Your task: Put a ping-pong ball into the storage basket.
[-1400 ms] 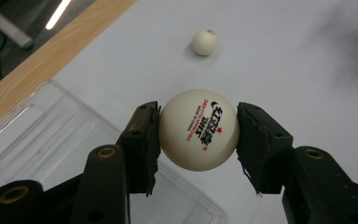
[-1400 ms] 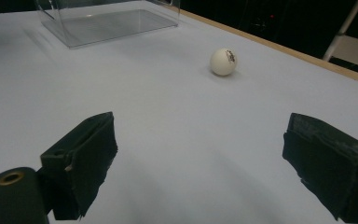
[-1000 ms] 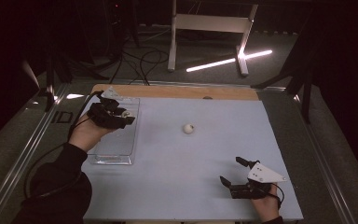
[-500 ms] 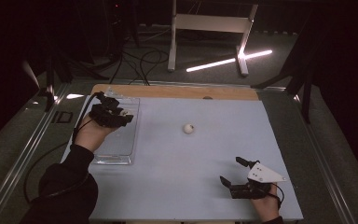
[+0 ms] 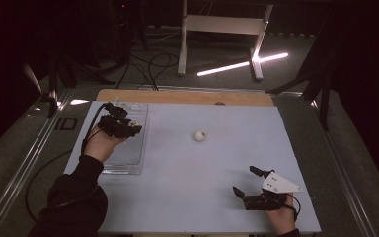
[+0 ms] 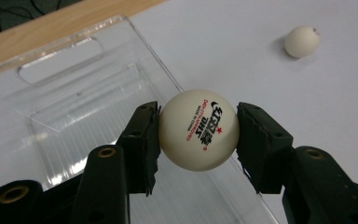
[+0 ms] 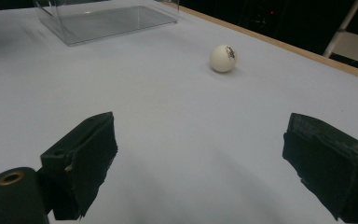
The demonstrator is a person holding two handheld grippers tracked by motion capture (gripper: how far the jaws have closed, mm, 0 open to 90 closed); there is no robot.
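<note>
My left gripper [image 6: 198,133] is shut on a white ping-pong ball [image 6: 198,129] printed with red and black letters, held over the right side of a clear plastic tray [image 6: 65,116]. From above, the left gripper [image 5: 128,129] hangs over that tray [image 5: 128,153] at the table's left. A second white ball [image 5: 199,136] lies loose on the blue-white mat near the middle, also seen as the ball [image 6: 301,41] and the ball [image 7: 223,58]. My right gripper [image 5: 246,181] rests open near the front right, its jaws [image 7: 200,168] wide apart with nothing between them.
A bare wooden strip [image 5: 187,97] runs along the table's far edge. Metal rails [image 5: 29,153] flank the mat on both sides. A white frame stand [image 5: 222,29] and a lit tube [image 5: 242,65] are on the floor beyond the table.
My left gripper has sunk a little toward the tray with the ball still in its jaws. The right gripper and the loose ball have stayed put.
</note>
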